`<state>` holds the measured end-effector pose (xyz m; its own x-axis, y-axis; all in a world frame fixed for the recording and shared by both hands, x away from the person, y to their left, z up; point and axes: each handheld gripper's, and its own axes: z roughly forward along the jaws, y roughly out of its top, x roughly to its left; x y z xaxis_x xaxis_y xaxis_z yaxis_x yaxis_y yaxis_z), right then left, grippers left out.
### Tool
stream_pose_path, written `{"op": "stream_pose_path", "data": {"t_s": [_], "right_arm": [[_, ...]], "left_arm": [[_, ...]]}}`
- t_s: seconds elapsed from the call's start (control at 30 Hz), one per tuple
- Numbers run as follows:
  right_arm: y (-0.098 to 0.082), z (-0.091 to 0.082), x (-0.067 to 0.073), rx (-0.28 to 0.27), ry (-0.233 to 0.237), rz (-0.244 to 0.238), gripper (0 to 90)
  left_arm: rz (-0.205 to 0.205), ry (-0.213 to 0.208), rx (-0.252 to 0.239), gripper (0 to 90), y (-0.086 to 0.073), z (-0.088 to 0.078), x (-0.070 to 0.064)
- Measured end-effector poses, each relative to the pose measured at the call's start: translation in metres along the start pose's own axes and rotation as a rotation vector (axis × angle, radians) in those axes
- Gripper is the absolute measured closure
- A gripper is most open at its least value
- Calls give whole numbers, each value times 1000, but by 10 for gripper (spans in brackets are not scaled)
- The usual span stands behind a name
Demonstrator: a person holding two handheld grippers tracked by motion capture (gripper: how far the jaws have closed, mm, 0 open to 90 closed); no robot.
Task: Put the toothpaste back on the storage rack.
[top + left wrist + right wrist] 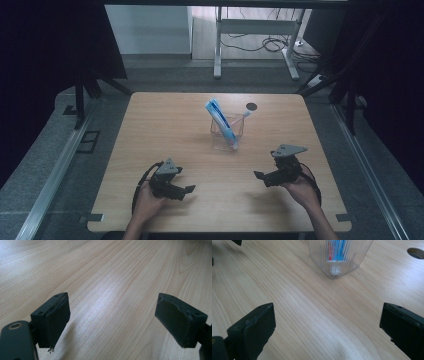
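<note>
A clear ribbed plastic cup (226, 133) stands near the middle of the wooden table (165, 130). A blue and white toothpaste tube (220, 122) leans in it, cap down, beside a pink toothbrush (243, 116). The cup (340, 257) appears ahead of the right gripper (327, 325), whose jaws stand wide apart with bare wood between them. In the high view my right gripper (262, 176) sits at the front right, held in a hand. My left gripper (186, 190) rests at the front left, open (112, 320) over bare wood, empty.
A round cable hole (251, 106) lies in the tabletop behind the cup. Metal rails run along both sides of the table. A white desk frame (255, 35) with cables stands on the floor beyond the far edge.
</note>
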<state>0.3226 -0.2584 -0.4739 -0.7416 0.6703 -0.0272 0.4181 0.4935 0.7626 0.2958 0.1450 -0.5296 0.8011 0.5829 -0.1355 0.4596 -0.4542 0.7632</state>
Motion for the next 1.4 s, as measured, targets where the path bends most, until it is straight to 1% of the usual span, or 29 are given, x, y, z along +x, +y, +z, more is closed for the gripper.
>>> {"op": "stream_pose_path", "data": {"t_s": [0.13, 0.27, 0.57, 0.73, 0.97, 1.13, 1.37, 1.4], "right_arm": [[-7, -6, 0, -6, -9, 9, 5], [-16, -11, -1, 2, -22, 24, 6], [-38, -14, 0, -4, -26, 48, 7], [-50, -11, 1, 11, -33, 53, 2], [-63, -4, 0, 26, -22, 70, 0], [-69, 2, 0, 48, -25, 53, 0], [-78, 12, 0, 103, -18, 25, 0], [-79, 12, 0, 95, -13, 33, 0]], "left_arm": [[1, 2, 0, 130, 0, 0, 0], [3, 2, 0, 130, 0, 0, 0], [5, 4, 5, 130, 0, 0, -1], [3, 5, 10, 131, 0, 1, -1], [11, 14, 23, 130, -1, 2, -2], [19, 16, 39, 131, -1, 4, -3], [26, 20, 53, 130, -1, 7, -3], [27, 21, 55, 131, -1, 7, -3]]}}
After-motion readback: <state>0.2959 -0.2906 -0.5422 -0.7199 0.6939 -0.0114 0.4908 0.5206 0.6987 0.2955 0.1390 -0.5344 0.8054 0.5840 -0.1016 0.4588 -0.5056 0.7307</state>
